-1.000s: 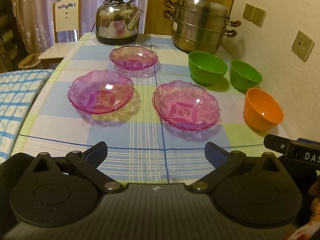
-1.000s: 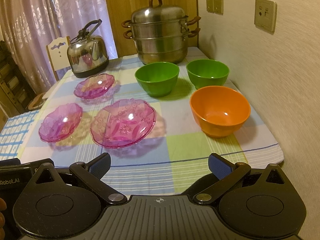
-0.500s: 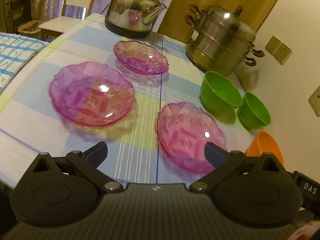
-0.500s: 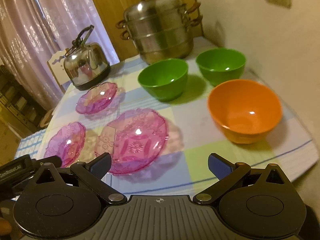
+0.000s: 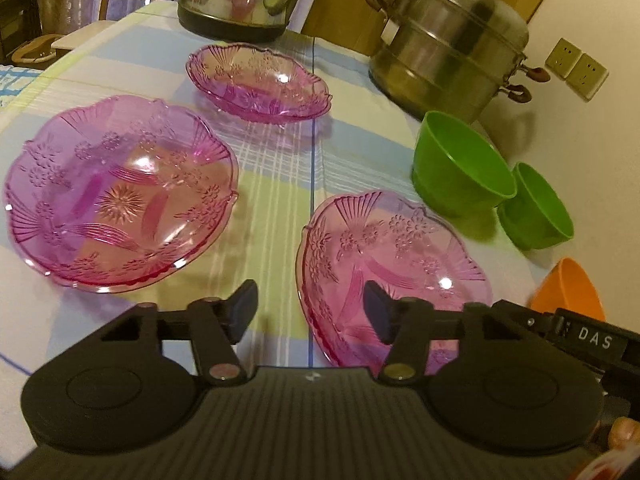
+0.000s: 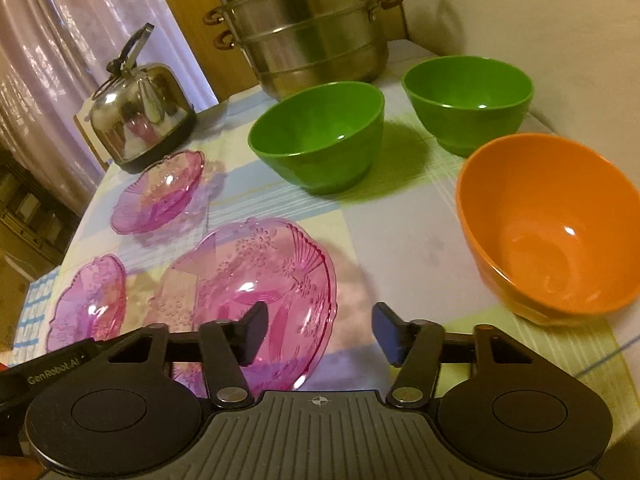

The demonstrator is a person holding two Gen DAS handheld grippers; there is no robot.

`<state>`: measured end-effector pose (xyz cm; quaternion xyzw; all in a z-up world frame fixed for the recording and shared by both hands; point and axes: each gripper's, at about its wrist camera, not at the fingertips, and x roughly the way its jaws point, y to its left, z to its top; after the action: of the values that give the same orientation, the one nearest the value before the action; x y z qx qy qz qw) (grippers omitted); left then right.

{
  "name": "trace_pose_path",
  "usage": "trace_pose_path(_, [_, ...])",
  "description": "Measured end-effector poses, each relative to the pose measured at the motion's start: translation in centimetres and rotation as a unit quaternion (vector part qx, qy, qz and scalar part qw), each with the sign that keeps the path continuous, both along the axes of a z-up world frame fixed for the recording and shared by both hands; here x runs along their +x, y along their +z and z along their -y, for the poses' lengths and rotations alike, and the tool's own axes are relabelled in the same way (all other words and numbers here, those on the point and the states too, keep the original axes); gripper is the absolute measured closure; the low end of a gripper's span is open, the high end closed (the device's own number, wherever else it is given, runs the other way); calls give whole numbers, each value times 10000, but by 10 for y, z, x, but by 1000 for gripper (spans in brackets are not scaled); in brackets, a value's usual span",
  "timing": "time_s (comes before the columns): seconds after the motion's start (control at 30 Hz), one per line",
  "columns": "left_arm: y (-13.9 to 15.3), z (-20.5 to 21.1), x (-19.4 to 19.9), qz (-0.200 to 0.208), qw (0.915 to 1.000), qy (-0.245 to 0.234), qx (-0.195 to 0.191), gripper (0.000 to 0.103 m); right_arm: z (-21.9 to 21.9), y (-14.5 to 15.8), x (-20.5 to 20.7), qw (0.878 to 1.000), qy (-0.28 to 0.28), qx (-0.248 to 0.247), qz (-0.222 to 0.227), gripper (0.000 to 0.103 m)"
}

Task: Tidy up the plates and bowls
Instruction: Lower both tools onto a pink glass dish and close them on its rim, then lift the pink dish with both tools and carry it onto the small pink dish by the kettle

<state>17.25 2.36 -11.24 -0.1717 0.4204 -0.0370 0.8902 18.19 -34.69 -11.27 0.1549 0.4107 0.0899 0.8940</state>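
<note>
A: Left view? 
B: Left gripper (image 5: pixel 310 310) half-narrowed, jaws just been closing, empty, above near plate (image 5: pixel 394 276)'s rim. Two other plates (image 5: pixel 116 188) beyond.

A: Right view? 
B: Right gripper (image 6: pixel 318 332) likewise closing, empty; orange bowl (image 6: pixel 548 224) right, green bowls (image 6: pixel 320 136) behind.

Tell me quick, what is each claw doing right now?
Left claw: open, holding nothing, jaws have just been closing part way.
Right claw: open, holding nothing, jaws have just been closing part way.

plates (image 5: pixel 120 196) – pink, floral | bowls (image 6: pixel 320 136) – green, orange | tablecloth (image 5: pixel 272 200) – pastel check
</note>
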Motion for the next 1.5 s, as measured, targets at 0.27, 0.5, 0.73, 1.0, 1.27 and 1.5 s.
trace_pose_path(0.27, [-11, 3, 11, 14, 9999, -5, 150, 75, -3, -17, 14, 9999, 5, -67, -156, 74])
trace_pose_path(0.5, [-14, 4, 12, 42, 9999, 21, 155, 95, -8, -21, 18, 9997, 4, -182, -181, 94])
trace_pose_path(0.73, [-12, 6, 9, 91, 9998, 7, 201, 95, -10, -20, 16, 9995, 7, -273, -168, 95])
trace_pose_path(1.0, [19, -6, 9, 329, 9991, 41, 253, 95, -17, 3, 18, 9997, 49, -234, 94, 95])
trace_pose_path(1.27, [61, -42, 40, 635, 9966, 295, 426, 95, -52, 39, 40, 9982, 339, -22, 493, 95])
trace_pose_path(1.5, [74, -77, 98, 830, 9937, 577, 483, 95, -97, 47, 101, 9972, 483, 195, 528, 95])
